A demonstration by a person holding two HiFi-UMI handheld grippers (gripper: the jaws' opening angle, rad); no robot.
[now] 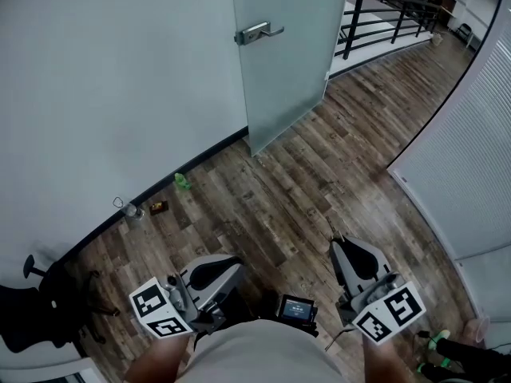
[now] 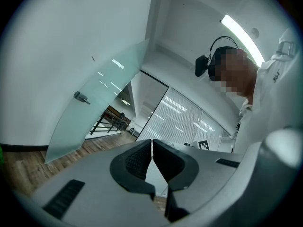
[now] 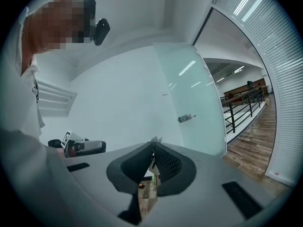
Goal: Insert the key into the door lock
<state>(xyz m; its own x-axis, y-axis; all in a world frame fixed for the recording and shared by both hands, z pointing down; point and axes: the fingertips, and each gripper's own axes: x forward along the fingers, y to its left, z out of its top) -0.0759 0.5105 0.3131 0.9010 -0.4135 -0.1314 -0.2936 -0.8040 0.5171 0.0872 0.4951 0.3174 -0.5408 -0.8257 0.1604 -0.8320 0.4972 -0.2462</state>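
Far left in my head view, a small clear jar (image 1: 132,211) stands on the wooden floor (image 1: 303,182) against the foot of the pale wall (image 1: 104,78). It is too small for me to tell what is in it. Just to its right along the baseboard lie a little brown item (image 1: 158,207) and a green one (image 1: 184,182).

My left gripper (image 1: 236,262) sits low in the frame, pointing out over the floor. In its own view the left gripper (image 2: 152,148) has its ribbed pads pressed together with nothing between them.

Further right, my right gripper (image 1: 338,246) is level with it and well apart from it. In the right gripper view its jaws are clamped narrow on the key (image 3: 154,140). The metal tip of the key pokes out just past the pad tips, and the rest is pinched between them.

The frosted glass door (image 1: 283,54) stands ahead across the floor, well apart from both grippers. From the key tip, the door handle (image 3: 186,118) is up and to the right, with open space between them. In the head view the same lever (image 1: 257,33) is near the top, far above the right gripper and a little left of it. I cannot pick out the lock apart from the handle fitting.
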